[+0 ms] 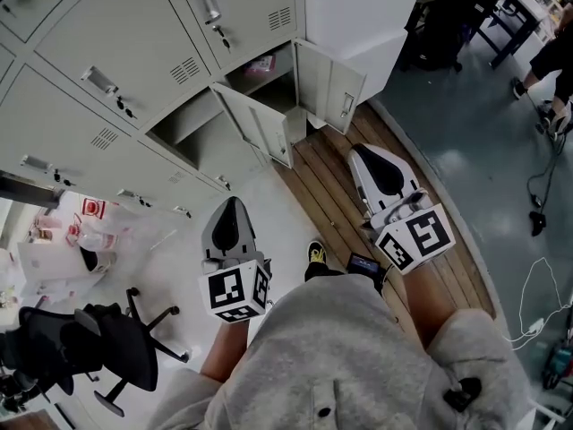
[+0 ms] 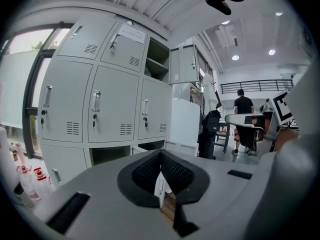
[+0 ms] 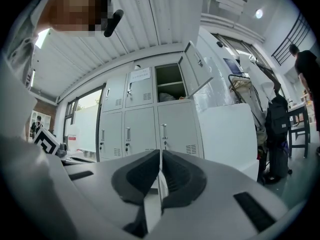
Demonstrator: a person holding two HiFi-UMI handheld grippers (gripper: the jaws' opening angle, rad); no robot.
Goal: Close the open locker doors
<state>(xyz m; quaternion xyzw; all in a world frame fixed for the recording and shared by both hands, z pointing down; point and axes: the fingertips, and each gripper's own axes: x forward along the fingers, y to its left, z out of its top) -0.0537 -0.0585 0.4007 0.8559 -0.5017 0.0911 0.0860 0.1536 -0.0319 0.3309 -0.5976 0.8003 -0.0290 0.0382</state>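
Grey lockers point(image 1: 107, 52) fill the upper left of the head view. Two bottom-row doors stand open: one door point(image 1: 264, 128) beside a dark empty compartment point(image 1: 183, 124), another door point(image 1: 331, 88) beside a compartment point(image 1: 264, 70) holding something pink. An upper door point(image 3: 195, 71) also hangs open, and in the left gripper view that upper door point(image 2: 182, 64) shows too. My left gripper point(image 1: 231, 202) point(image 2: 160, 156) is shut and empty, short of the lockers. So is my right gripper point(image 1: 363, 149) point(image 3: 160, 151), which points at the right-hand open door without touching it.
A wooden floor strip point(image 1: 331, 204) runs under the right gripper. A white cabinet point(image 1: 358, 16) stands right of the lockers. A black office chair point(image 1: 98, 348) and bottles point(image 1: 89, 236) are at the left. Cables point(image 1: 537, 294) and people's legs point(image 1: 555, 70) are at the right.
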